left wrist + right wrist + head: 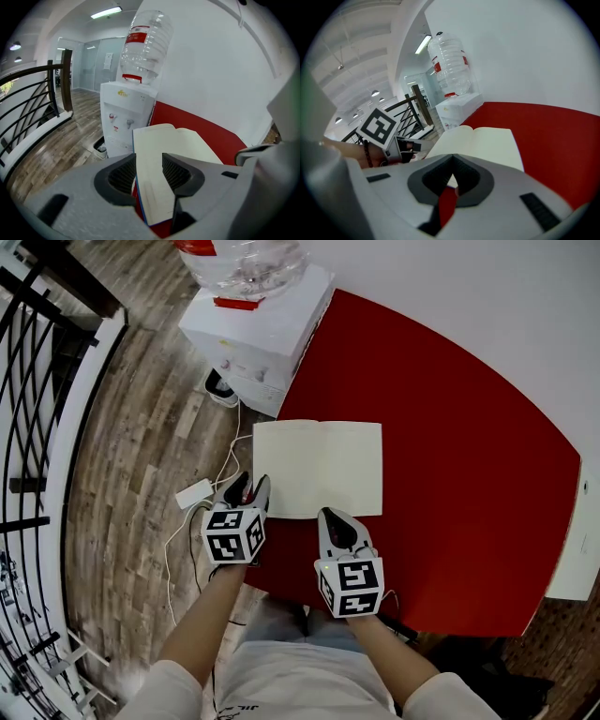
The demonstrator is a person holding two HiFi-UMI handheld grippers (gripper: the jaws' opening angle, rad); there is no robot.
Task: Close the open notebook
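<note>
An open notebook [319, 468] with blank cream pages lies flat on the red table [459, 484], near its left edge. My left gripper [249, 484] is at the notebook's near left corner with its jaws apart. In the left gripper view the left page's edge [152, 187] runs between the left gripper [149, 165] pads, and I cannot see them pressing on it. My right gripper [337, 518] is just short of the notebook's near edge, jaws together and empty. In the right gripper view the notebook [487, 140] lies just beyond the right gripper [452, 164].
A white water dispenser [258, 329] with a clear bottle [145, 44] stands off the table's far left corner. A white power adapter [194, 493] and its cable lie on the wooden floor beside my left gripper. A black railing [37, 427] runs along the left.
</note>
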